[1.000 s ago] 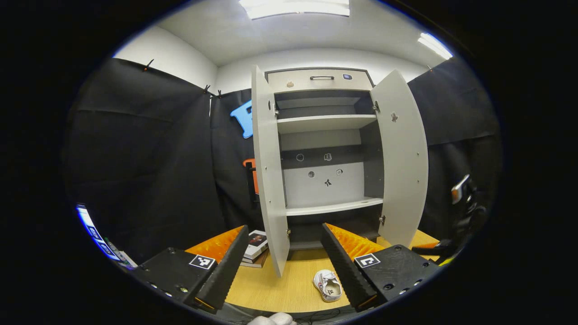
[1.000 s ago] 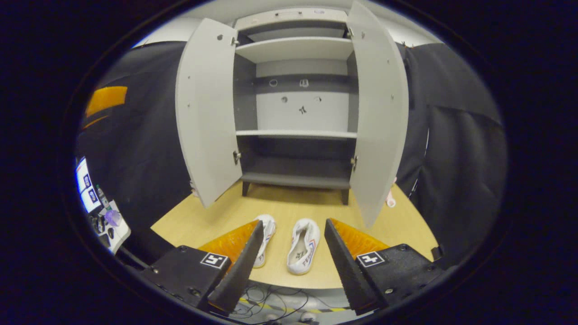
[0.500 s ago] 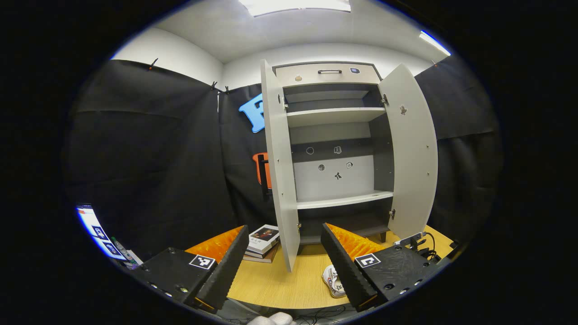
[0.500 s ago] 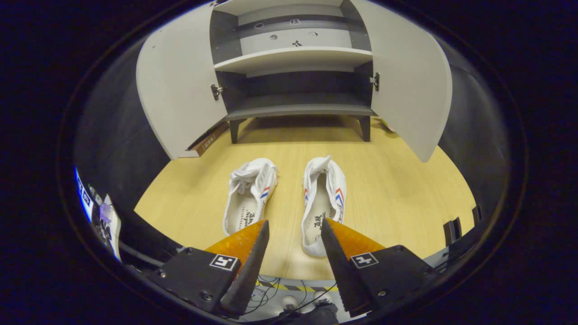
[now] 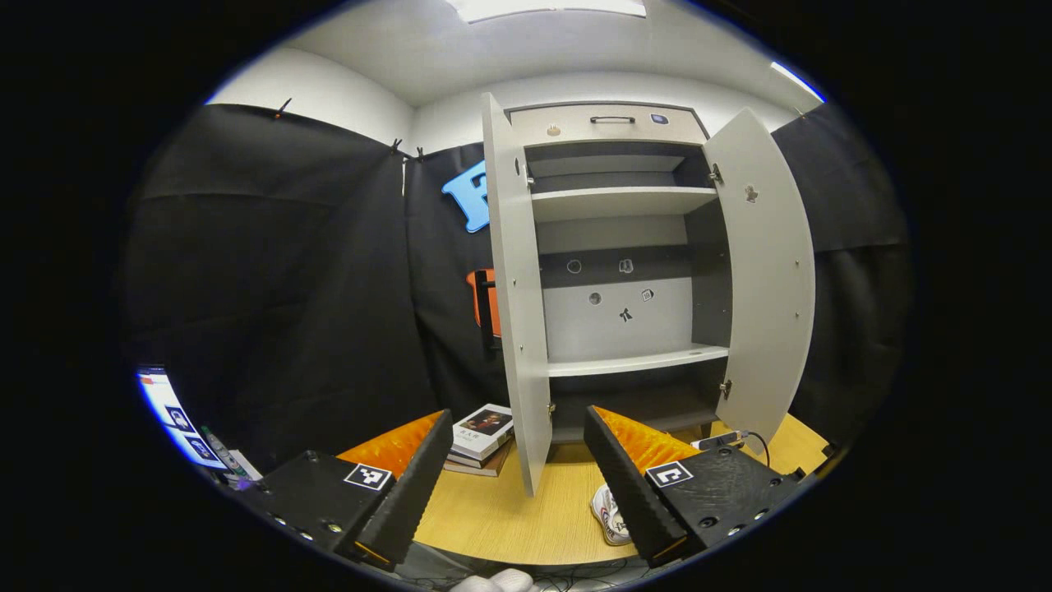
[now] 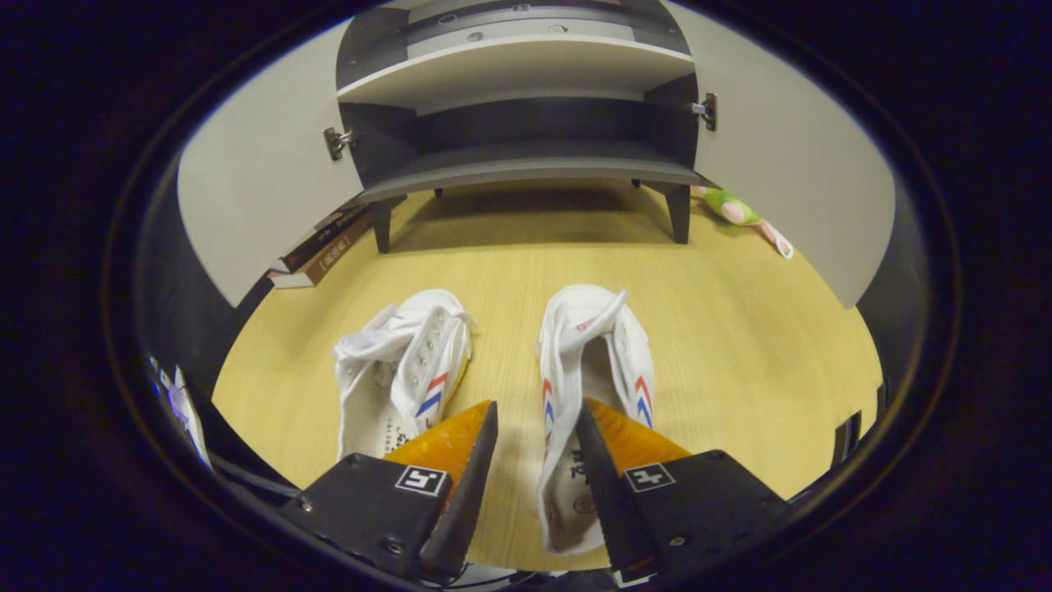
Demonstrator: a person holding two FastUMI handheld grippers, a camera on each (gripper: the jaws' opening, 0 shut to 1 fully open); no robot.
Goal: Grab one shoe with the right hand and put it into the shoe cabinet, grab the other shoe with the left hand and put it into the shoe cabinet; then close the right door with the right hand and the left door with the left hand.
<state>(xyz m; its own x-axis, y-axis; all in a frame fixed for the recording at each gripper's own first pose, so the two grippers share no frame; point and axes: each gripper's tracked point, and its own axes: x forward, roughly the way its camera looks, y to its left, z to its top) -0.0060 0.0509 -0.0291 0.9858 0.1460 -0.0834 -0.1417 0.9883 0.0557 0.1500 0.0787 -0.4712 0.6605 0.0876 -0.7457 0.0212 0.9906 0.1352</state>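
Shoe (image 6: 593, 370) side wall between open right hand-held gripper (image 6: 536, 415) fingers; left hand-held gripper (image 5: 519, 427) open.

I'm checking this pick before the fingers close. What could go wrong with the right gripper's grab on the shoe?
The right gripper is open, straddling the side wall of the right shoe; the soft canvas may fold and slip. Its other finger sits close to the left shoe and could nudge it. The loose tongue may snag on the cabinet's bottom shelf.
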